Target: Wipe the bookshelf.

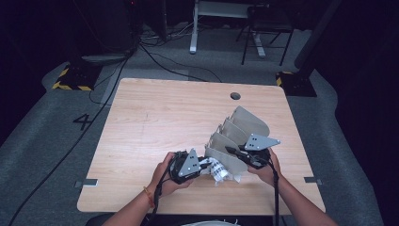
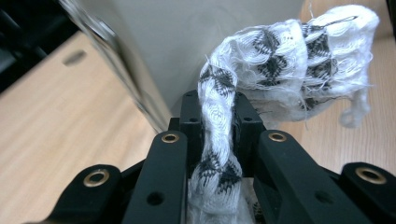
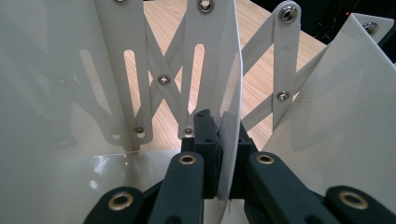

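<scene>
A beige accordion rack (image 1: pixel 242 127) with several upright divider panels stands on the wooden table (image 1: pixel 155 117), right of centre. My left gripper (image 1: pixel 203 164) is shut on a white cloth with a black pattern (image 1: pixel 218 171), which hangs bunched against the rack's nearest panel. In the left gripper view the cloth (image 2: pixel 285 60) runs up between the jaws of the left gripper (image 2: pixel 215 109), with the pale panel (image 2: pixel 187 37) just behind. My right gripper (image 1: pixel 231 150) reaches in from the right. In the right gripper view that gripper (image 3: pixel 223 130) is shut on the edge of one divider panel (image 3: pixel 226 60).
A round cable hole (image 1: pixel 235 96) sits near the table's far edge. Both hands work close to the table's front edge. Beyond the table, cables (image 1: pixel 160 61) cross the grey floor, and a chair (image 1: pixel 266 28) and a white desk leg (image 1: pixel 194 28) stand there.
</scene>
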`<act>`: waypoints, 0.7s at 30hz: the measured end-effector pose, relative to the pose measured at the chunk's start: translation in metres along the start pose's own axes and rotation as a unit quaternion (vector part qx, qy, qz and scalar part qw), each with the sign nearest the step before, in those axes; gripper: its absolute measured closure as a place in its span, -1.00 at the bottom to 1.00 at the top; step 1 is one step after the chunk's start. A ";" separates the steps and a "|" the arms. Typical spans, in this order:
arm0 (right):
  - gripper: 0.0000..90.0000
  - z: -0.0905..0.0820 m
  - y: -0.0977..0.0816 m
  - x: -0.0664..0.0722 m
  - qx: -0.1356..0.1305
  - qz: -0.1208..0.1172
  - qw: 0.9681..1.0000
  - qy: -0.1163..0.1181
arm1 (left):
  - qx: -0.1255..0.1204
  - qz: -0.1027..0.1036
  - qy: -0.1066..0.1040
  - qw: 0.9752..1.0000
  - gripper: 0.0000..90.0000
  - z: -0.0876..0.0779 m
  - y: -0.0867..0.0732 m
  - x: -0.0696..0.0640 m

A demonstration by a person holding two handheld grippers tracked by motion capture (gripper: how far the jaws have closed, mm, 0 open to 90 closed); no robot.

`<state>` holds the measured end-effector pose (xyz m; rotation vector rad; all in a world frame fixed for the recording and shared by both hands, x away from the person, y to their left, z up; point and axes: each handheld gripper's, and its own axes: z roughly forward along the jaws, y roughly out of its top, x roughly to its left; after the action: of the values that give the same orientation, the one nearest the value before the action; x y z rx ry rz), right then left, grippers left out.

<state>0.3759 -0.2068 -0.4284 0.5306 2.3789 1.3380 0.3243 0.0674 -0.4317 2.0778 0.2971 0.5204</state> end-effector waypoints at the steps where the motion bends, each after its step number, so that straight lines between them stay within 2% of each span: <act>1: 0.96 0.000 0.000 0.000 0.000 0.000 1.000 0.000 | -0.006 -0.001 0.003 1.000 0.75 -0.003 0.002 0.001; 4: 0.96 0.000 0.000 -0.001 -0.003 0.000 1.000 0.005 | -0.027 -0.003 0.008 1.000 0.74 -0.009 0.008 0.002; 8: 0.96 0.000 0.000 -0.001 -0.006 -0.002 1.000 0.014 | -0.046 -0.001 0.004 0.999 0.73 -0.014 0.016 -0.002; 12: 0.96 -0.001 0.001 0.002 -0.007 -0.008 1.000 0.023 | -0.052 0.004 -0.005 0.999 0.73 -0.016 0.022 -0.010; 21: 0.96 -0.001 0.003 0.012 -0.011 -0.021 0.999 0.039 | -0.056 0.012 -0.040 0.998 0.73 -0.012 0.028 -0.024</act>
<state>0.3657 -0.2005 -0.4266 0.4259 2.4216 1.3877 0.2978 0.0521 -0.4078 1.9898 0.1919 0.4557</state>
